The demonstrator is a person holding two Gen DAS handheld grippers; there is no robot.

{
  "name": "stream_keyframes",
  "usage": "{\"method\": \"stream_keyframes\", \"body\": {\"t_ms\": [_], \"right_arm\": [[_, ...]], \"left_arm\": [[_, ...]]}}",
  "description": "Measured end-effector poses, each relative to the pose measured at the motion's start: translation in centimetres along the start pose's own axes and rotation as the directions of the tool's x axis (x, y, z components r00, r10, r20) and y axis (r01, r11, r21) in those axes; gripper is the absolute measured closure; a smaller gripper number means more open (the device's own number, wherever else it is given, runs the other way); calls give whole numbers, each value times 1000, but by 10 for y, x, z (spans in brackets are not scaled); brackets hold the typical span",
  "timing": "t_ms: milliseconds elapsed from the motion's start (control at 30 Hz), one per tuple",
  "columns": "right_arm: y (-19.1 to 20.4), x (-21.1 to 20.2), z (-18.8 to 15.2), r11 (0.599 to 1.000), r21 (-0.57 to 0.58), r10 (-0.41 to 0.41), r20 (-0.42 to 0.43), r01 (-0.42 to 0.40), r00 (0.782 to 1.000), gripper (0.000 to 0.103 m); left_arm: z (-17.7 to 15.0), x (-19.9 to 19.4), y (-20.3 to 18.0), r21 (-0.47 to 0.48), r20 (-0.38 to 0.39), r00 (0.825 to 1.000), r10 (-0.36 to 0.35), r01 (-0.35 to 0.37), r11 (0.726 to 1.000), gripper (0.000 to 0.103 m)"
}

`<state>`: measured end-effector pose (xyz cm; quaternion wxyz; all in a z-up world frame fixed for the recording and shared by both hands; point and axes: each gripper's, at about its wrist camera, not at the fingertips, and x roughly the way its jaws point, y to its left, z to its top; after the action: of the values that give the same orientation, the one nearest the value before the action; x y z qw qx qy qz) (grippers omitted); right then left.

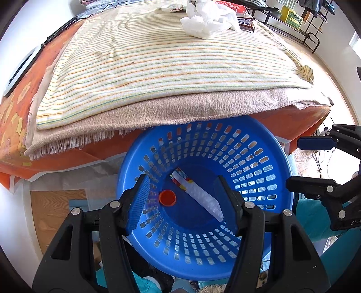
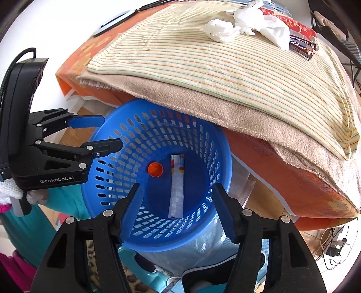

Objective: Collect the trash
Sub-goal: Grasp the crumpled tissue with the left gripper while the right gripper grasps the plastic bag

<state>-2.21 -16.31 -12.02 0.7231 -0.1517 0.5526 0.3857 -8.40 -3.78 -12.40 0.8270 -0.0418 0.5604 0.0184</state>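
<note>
Left wrist view: the left gripper (image 1: 182, 198) points steeply down over a blue perforated basket (image 1: 266, 157), its jaws spread apart with nothing between the pads. On the basket floor lie an orange bottle cap (image 1: 167, 198) and a long white wrapper (image 1: 198, 193) with coloured print at one end; the two are near each other but apart. The basket stands on the floor against the edge of a bed, its far rim tucked under an overhanging beige blanket (image 1: 180, 112). A striped cloth (image 1: 158, 60) lies on top of the blanket. At the far end of that cloth sits crumpled white tissue (image 1: 207, 22), beside a dark snack bar (image 1: 246, 23) and a red packet (image 1: 227, 5). The right gripper (image 1: 313, 162) enters from the right edge, jaws apart and empty.

Right wrist view: the right gripper (image 2: 178, 202) hangs above the same basket (image 2: 106, 135), jaws released and holding nothing. The cap (image 2: 155, 169) and wrapper (image 2: 177, 191) lie on the basket floor below it. The left gripper (image 2: 111, 131) shows at the left, over the basket rim, also unclenched. The tissue (image 2: 243, 24), snack bar (image 2: 301, 46) and red packet (image 2: 293, 23) remain on the striped cloth (image 2: 203, 60); the packet's print is too distorted to read. Clear plastic, possibly a bag (image 2: 203, 245), lies beside the basket base.
</note>
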Motion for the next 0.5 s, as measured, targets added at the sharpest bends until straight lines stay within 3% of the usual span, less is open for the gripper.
{"method": "stream_keyframes", "body": {"t_ms": [267,500], "right_arm": [[-25,-24,18,996,74,-47,92,40,995,34],[-59,-48,36,982,189,-49,149,21,988,33]], "left_arm": [[30,-16,-1,-6,54,998,-25,26,1000,41],[63,-30,1,-36,86,995,-59,63,997,41]]}}
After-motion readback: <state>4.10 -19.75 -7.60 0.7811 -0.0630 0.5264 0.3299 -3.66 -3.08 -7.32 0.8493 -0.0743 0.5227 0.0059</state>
